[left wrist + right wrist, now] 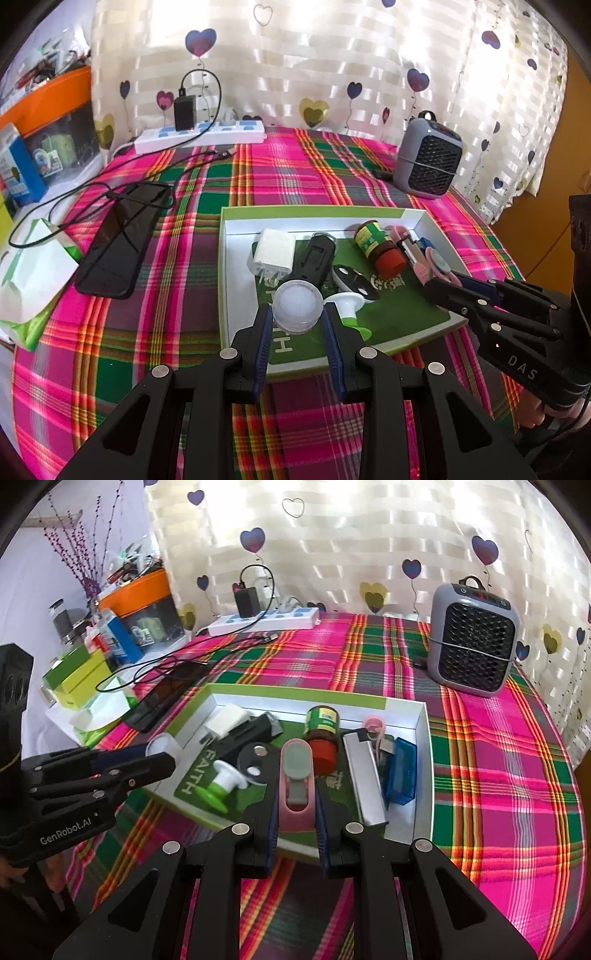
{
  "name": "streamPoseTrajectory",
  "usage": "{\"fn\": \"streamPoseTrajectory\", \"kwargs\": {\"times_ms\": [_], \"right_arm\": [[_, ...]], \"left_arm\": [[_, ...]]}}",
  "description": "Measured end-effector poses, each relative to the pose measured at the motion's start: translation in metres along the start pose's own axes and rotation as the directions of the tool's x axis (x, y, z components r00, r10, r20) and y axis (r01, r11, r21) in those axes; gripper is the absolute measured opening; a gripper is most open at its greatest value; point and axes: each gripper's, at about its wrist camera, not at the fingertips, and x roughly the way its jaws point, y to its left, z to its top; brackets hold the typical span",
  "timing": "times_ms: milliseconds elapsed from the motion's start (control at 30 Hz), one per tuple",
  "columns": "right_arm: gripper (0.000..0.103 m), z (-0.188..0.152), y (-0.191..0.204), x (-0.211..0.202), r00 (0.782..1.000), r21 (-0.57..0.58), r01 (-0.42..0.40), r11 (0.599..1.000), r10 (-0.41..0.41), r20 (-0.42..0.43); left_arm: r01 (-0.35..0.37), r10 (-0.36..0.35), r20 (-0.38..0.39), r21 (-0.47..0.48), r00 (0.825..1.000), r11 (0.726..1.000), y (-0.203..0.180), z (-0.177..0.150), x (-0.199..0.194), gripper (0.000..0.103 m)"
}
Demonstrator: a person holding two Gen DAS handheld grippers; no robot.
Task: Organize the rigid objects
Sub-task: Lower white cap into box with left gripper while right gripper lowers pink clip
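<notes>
Nearest us, our left gripper [297, 314] clamps a round translucent jar [297, 304] low centre over the box [321, 216]; our right gripper [297, 805] pinches a pink clip [297, 779]. Either smooth piece could slip, scattering the crowded contents.

A home room: heart-print curtain [332, 74] behind a plaid tablecloth [277, 173], power strip [201, 134] and small heater [474, 638] along its far edge.

Clear round jar [295, 305] and pink clip [296, 786] held over tray [321, 214].
</notes>
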Motion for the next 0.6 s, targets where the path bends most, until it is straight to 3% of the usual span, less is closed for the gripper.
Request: {"fn": "streamPoseTrajectory", "kwargs": {"times_ms": [600], "right_arm": [[0.018, 0.002, -0.007, 0.027, 0.998, 0.009, -0.027, 1.0, 0.027, -0.062]], "left_arm": [[-0.011, 0.01, -0.05, -0.021, 0.999, 1.0, 0.006, 0.002, 0.028, 0.026]]}}
